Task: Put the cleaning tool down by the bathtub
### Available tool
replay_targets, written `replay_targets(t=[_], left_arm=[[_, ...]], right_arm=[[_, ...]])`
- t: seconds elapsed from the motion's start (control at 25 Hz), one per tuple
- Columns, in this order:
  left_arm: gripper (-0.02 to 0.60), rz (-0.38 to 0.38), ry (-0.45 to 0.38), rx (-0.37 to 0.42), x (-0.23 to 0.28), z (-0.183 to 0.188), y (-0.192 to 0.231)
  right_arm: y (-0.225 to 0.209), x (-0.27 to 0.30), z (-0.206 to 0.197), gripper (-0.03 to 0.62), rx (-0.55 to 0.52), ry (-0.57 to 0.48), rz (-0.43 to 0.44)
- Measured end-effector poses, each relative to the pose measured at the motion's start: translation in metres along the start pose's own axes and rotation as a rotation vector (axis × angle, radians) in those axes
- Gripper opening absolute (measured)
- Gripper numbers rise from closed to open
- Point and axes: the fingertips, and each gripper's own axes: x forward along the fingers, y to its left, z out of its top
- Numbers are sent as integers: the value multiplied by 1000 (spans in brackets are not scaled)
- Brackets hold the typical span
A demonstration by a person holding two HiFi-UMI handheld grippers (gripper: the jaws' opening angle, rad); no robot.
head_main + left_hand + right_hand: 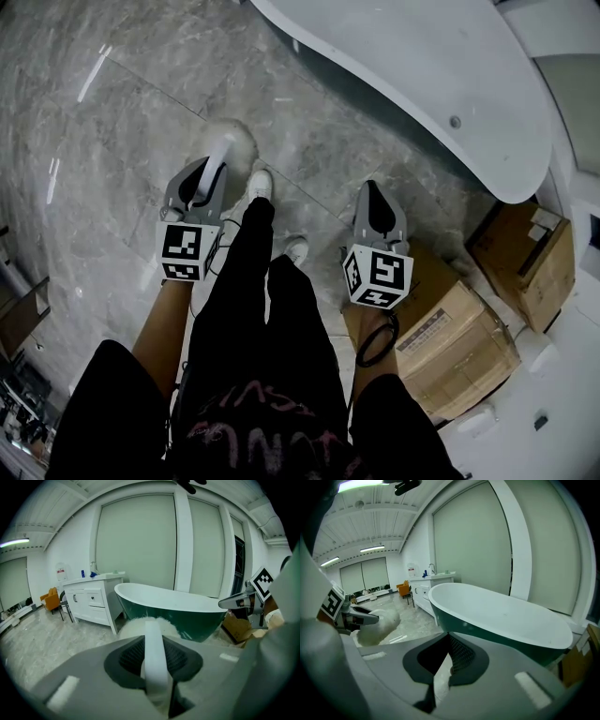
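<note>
My left gripper (208,176) sits left of centre in the head view, and its fingers are clamped on the cleaning tool (232,145). In the left gripper view the white handle (153,660) runs up the middle of the frame between my pads. The fluffy head (133,626) pokes out just past the tips. The tool points level at the bathtub (173,603), so I judge it is held up in the air, not resting on the marble floor (112,141).

At centre right of the head view is my right gripper (377,202). Its fingers meet at the tips and hold nothing; its own view shows only floor through the sliver between them. Below it, at lower right, are cardboard boxes (459,342).

The tub's white rim sweeps across the upper right of the head view, near my feet but apart from the tool.

I take this as the end of the carry, with the put-down not yet begun. Next I should take the left gripper down and to the right, toward the bare floor beside the tub's green wall. I should rest the tool there before letting my fingers part. The right gripper only needs to stay out of the way.
</note>
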Motion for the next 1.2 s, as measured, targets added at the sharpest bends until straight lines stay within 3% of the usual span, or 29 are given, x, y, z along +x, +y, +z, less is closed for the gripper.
replay_targets(t=[0.48,1.2], left_arm=[[90,38,3,-47,69,-51,13],[90,78,4,-14,184,-164,45]], right_arm=[[-7,73,-60,12,9,21,12],[-19,194,-171,12,-1,24,44]])
